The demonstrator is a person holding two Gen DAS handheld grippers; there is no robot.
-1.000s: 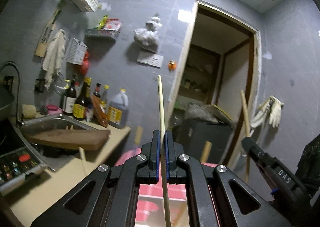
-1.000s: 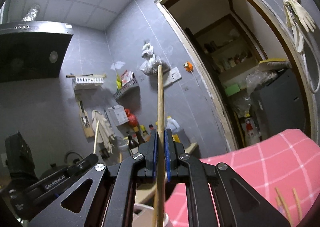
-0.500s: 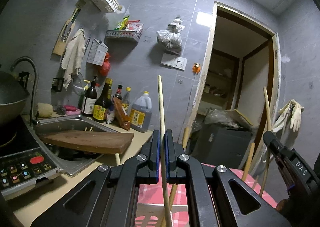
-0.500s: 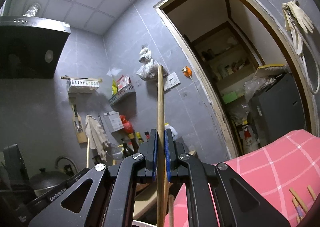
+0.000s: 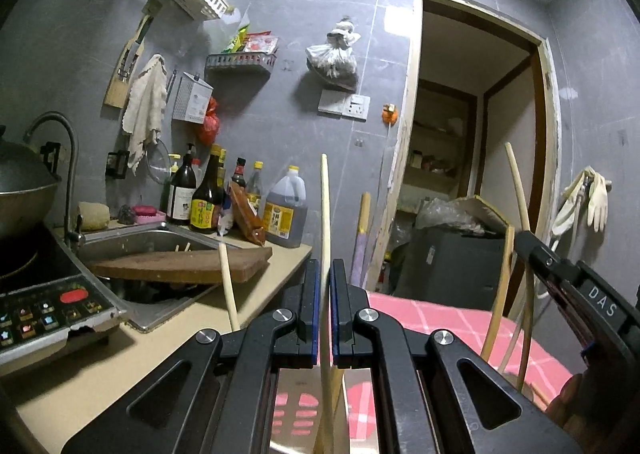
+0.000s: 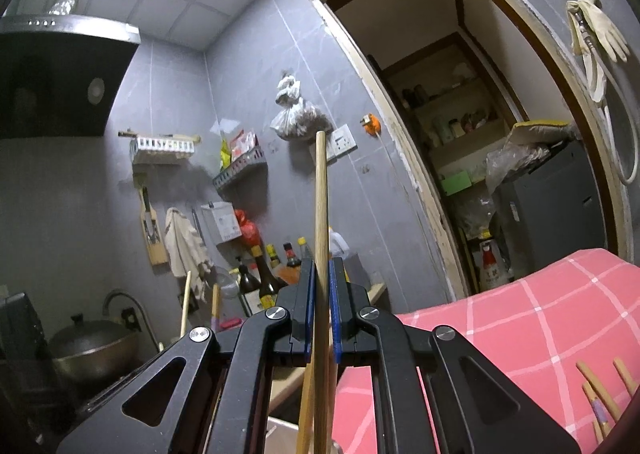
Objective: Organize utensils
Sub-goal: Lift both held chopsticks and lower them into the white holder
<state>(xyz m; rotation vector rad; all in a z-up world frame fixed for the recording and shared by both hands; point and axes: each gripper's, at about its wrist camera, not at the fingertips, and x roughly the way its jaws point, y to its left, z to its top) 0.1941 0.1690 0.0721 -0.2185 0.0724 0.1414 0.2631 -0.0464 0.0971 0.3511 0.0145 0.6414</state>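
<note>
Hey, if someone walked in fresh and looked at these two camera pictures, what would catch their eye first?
First, the chopsticks: the left gripper is shut on a pale chopstick standing upright at the picture's centre, and the right gripper pinches a darker wooden chopstick the same way. Next, the pink checked cloth low on the right, and the crowded counter on the left, with sauce bottles behind a cutting board lying across the sink.

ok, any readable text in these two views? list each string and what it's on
"DAS": white letters on the black body of the right tongs, seen in the left wrist view.
Bottle labels by the sink: print too small and blurred to read.
Cooktop panel: coloured button icons only, no legible words.
</note>
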